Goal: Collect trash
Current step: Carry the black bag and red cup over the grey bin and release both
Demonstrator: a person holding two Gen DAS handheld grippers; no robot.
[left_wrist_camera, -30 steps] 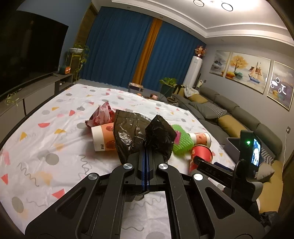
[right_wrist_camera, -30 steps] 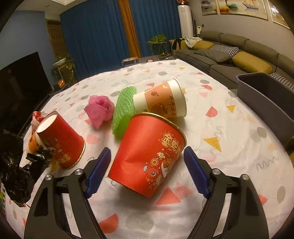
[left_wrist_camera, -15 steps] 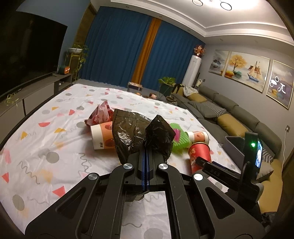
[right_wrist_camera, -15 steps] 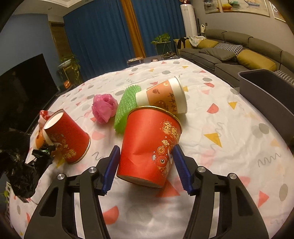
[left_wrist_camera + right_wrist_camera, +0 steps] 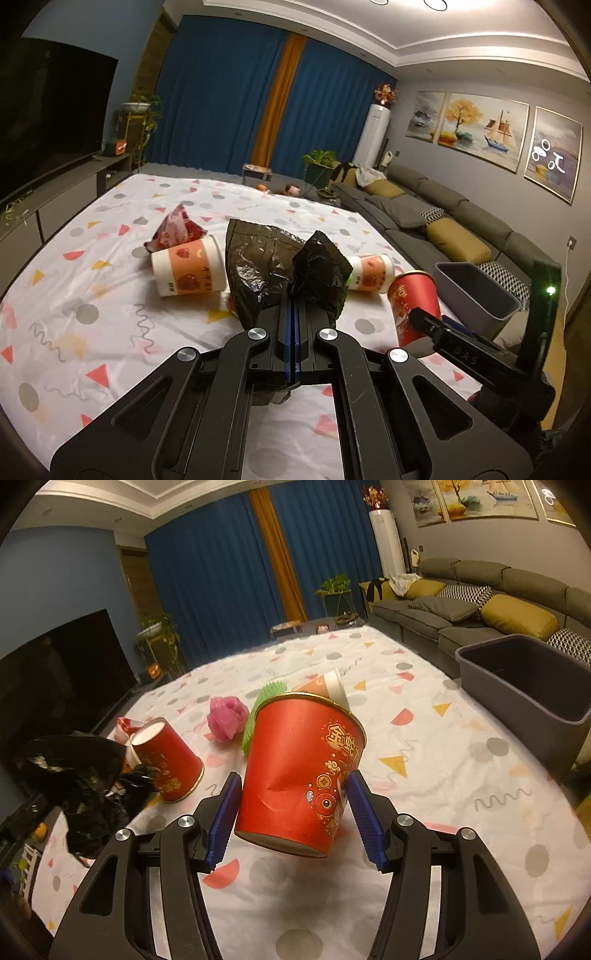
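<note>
Four paper cups show: two red, two orange-and-white. The right gripper (image 5: 293, 797), whose jaws have just been closing, clamps one red cup (image 5: 299, 771) by its dented sides, clear of the patterned tablecloth (image 5: 424, 775), near the grey bin (image 5: 524, 686) at the table's right edge; its long axis is near upright, mouth tilted away. The other red cup (image 5: 168, 762) lies on its side. The left gripper (image 5: 294, 314), fully closed, pinches one black trash bag (image 5: 258, 269). One orange-and-white cup (image 5: 188, 269) lies on its side, base toward the left edge.
</note>
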